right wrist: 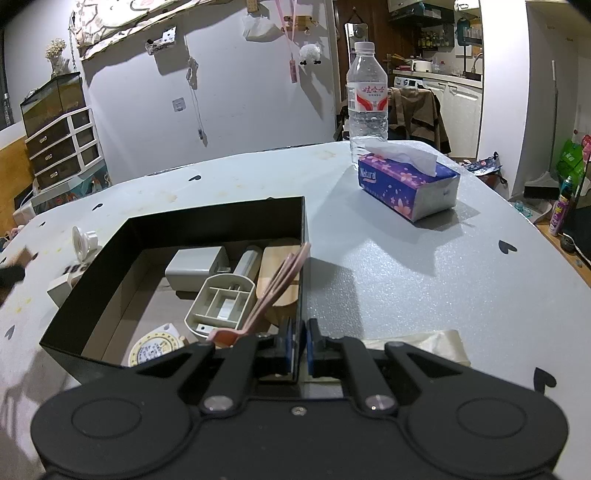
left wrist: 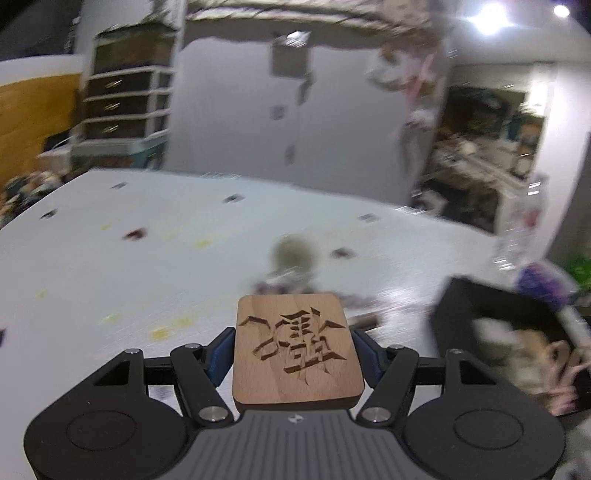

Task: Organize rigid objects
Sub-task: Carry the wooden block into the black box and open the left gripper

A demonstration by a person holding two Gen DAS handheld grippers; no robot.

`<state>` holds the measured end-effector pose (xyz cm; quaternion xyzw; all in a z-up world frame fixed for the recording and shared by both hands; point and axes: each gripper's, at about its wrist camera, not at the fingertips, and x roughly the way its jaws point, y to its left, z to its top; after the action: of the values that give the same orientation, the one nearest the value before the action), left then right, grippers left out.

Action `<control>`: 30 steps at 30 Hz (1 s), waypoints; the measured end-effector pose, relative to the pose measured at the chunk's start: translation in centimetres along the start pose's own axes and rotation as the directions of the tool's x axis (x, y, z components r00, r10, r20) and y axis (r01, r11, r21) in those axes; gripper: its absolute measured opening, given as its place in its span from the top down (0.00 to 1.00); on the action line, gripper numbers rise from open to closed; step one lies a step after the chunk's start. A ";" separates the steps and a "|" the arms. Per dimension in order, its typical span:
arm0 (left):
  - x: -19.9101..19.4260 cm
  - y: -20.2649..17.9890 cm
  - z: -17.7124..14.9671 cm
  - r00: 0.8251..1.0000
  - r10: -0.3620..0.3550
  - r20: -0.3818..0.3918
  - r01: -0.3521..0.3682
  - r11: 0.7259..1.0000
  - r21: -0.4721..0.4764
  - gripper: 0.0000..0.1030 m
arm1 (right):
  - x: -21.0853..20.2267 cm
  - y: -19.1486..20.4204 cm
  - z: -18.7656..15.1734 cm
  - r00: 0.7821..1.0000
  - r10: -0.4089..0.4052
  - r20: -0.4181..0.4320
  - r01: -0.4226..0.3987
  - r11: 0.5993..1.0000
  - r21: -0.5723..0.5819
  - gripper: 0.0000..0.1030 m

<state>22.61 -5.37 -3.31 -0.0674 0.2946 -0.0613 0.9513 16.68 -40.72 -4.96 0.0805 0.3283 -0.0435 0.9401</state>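
My left tool (left wrist: 297, 363) clamps the carved square wooden block (left wrist: 295, 350) for carrying; my right tool (right wrist: 298, 349) pinches the black cardboard box (right wrist: 221, 223) wall (steadying it).

We see the left wrist view smeared by motion blur, a ceiling lamp (left wrist: 489, 22) flaring top right. The right wrist view is sharp, dim indoors, the tissue box (right wrist: 408, 186) casting shadow; edges bend.
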 end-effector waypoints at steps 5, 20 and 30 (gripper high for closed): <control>-1.2 -4.3 1.4 0.989 -0.144 0.015 0.144 0.989 0.019 0.35 | -0.1 0.0 0.0 1.000 0.000 0.001 0.000 1.000 0.001 0.93; 3.0 -12.5 1.6 0.957 -0.256 -0.138 0.267 0.961 0.072 0.35 | 0.0 -0.2 0.0 1.000 0.015 -0.001 -0.015 1.000 0.008 0.93; 3.4 -13.0 1.2 0.961 -0.216 -0.172 0.233 0.969 0.083 0.14 | -0.1 -0.3 -0.1 1.000 0.020 0.005 -0.020 1.000 0.008 0.92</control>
<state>25.14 -18.54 -2.07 -0.0462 0.3578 -0.1892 0.9132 16.53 -41.00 -5.05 0.0875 0.3250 -0.0359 0.9410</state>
